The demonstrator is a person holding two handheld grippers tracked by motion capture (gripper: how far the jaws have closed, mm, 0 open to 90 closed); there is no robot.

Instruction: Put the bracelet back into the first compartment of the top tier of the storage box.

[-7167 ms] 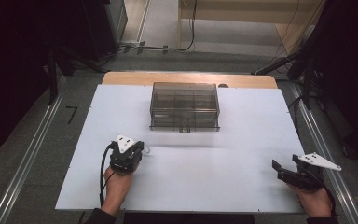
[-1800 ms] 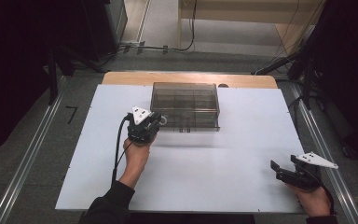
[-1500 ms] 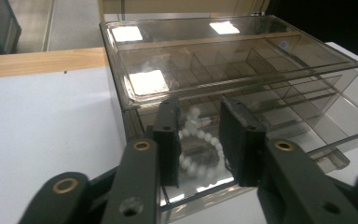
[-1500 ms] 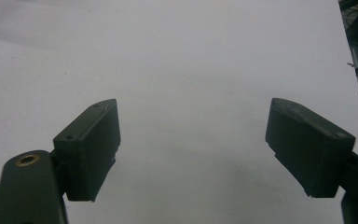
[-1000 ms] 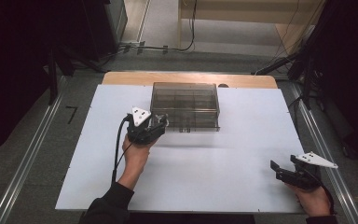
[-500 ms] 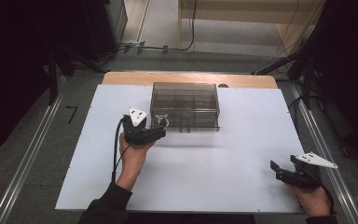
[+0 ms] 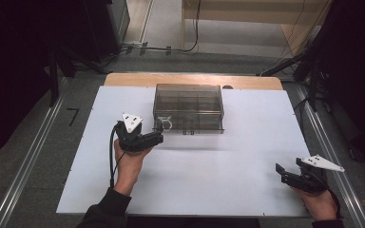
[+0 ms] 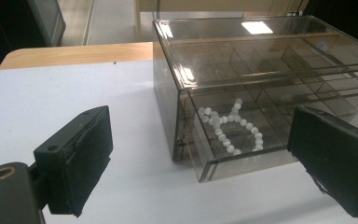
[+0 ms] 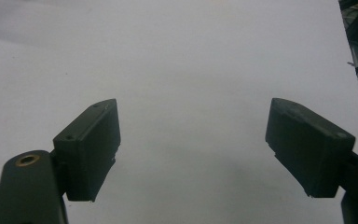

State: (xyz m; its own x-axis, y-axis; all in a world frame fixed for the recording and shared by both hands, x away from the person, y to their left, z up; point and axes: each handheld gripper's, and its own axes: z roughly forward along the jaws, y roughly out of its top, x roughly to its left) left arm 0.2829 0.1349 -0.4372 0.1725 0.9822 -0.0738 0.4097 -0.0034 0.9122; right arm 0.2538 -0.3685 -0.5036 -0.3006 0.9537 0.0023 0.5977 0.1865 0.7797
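Our left gripper (image 8: pixel 200 163), jaws just spread and released, faces the box's (image 8: pixel 261 84) slightly open drawer (image 8: pixel 233 140); a careless nudge could jolt its beads (image 8: pixel 228 130). Right gripper (image 9: pixel 191 149) hangs released.

Smoke-grey transparent plastic drawer box (image 7: pixel 188 108): tinted clear walls, dark inner dividers. White bead bracelet (image 8: pixel 230 129) in pulled-out drawer: milky white round beads. Flat table sheet (image 7: pixel 195 175): plain white, no pattern. Table edge beyond sheet (image 7: pixel 123 78): light wood tone. Left gripper (image 7: pixel 158 138): black body, light grey plate on top, black cable. Right gripper (image 7: pixel 281 172): black, same grey plate. Sleeve (image 7: pixel 102 213): dark.
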